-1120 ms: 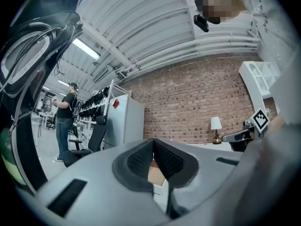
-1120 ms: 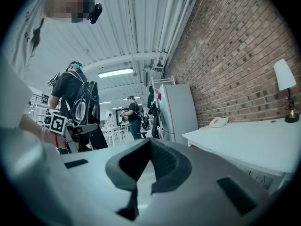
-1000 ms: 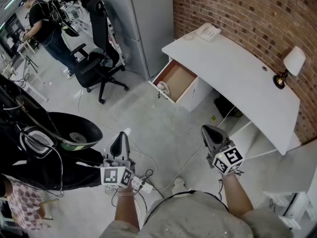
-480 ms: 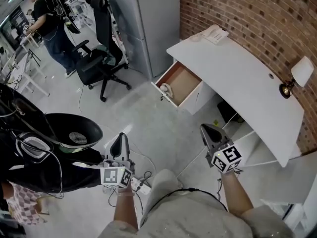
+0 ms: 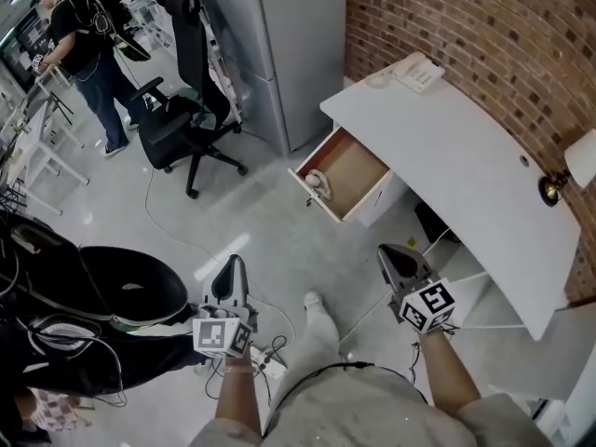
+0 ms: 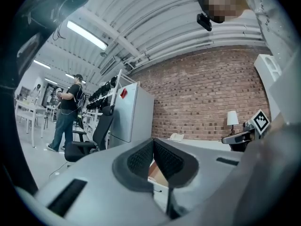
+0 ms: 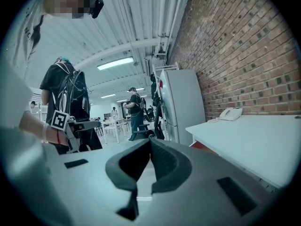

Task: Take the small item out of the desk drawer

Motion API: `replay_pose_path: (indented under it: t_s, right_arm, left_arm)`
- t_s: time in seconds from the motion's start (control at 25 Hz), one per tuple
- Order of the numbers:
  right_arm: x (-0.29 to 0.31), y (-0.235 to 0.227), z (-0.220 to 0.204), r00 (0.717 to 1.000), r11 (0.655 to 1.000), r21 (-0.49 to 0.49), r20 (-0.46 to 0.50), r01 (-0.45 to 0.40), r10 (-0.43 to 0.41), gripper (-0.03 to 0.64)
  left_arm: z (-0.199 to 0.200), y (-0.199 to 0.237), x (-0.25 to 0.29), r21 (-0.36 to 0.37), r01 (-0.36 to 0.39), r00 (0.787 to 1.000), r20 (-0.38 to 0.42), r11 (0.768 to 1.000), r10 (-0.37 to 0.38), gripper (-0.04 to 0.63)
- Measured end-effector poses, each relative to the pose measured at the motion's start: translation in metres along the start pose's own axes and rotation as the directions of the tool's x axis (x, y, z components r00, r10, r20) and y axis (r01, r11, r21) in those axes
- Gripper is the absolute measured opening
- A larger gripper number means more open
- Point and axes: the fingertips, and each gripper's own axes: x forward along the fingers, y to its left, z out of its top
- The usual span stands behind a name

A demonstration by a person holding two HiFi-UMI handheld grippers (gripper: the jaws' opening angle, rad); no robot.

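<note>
1. Judged from how things lie, the step in hand is the approach. The left hand-held gripper (image 5: 230, 276) and the right hand-held gripper (image 5: 396, 262) both hang over the pale grey concrete floor (image 5: 279, 240), well apart from the desk.
2. Each gripper view shows its black ribbed pads pressed together with nothing between them, so both tools are empty.
3. The white curved surface (image 5: 456, 147) stands against the red brick wall (image 5: 466, 26), with a white telephone (image 5: 419, 71) at its far end. Under its near edge the open drawer with a brown wooden inside (image 5: 354, 168) is already pulled out.
4. The small pale roundish item (image 5: 317, 181) lies inside that drawer, in the corner just behind the drawer front. It is too small here to say what it is.
5. The next move calls for closing the gap to the drawer. One gripper, probably the right since it is nearer, must then spread its jaws and tip downward over the item.
6. The item sits close to the drawer's front panel, so the jaws will likely need to come in from above, clear of that wall, before pinching.
</note>
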Motion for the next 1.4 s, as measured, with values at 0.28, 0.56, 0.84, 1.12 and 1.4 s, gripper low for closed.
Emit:
replay_pose_path:
  t_s: [0.28,0.56,0.84,1.12,1.4]
  right_arm:
    - [0.064,-0.032,-0.006,0.996,1.0,-0.002,-0.09,-0.028,0.028,0.005]
    - [0.13,-0.054,-0.028,0.982,0.999,0.017,-0.181,-0.045,0.048,0.014]
    - [0.192,-0.067,-0.042,0.968,0.997,-0.005,-0.241,-0.078,0.074,0.035]
    - [0.236,-0.082,-0.065,0.936,0.994,-0.01,-0.337,-0.107,0.097,0.065]
    - [0.282,-0.11,-0.095,0.89,0.987,-0.021,-0.435,-0.162,0.137,0.098]
  left_arm:
    - [-0.015,0.025,0.07,-0.03,0.012,0.999,-0.049,0.999,-0.013,0.006]
    - [-0.026,0.059,0.136,-0.058,0.032,0.997,-0.067,0.998,-0.036,0.006]
    - [-0.045,0.081,0.19,-0.08,0.069,0.993,-0.092,0.994,-0.077,0.006]
    - [-0.072,0.092,0.216,-0.116,0.062,0.987,-0.141,0.991,-0.078,0.006]
    - [-0.095,0.097,0.25,-0.143,0.069,0.984,-0.155,0.987,-0.091,0.006]
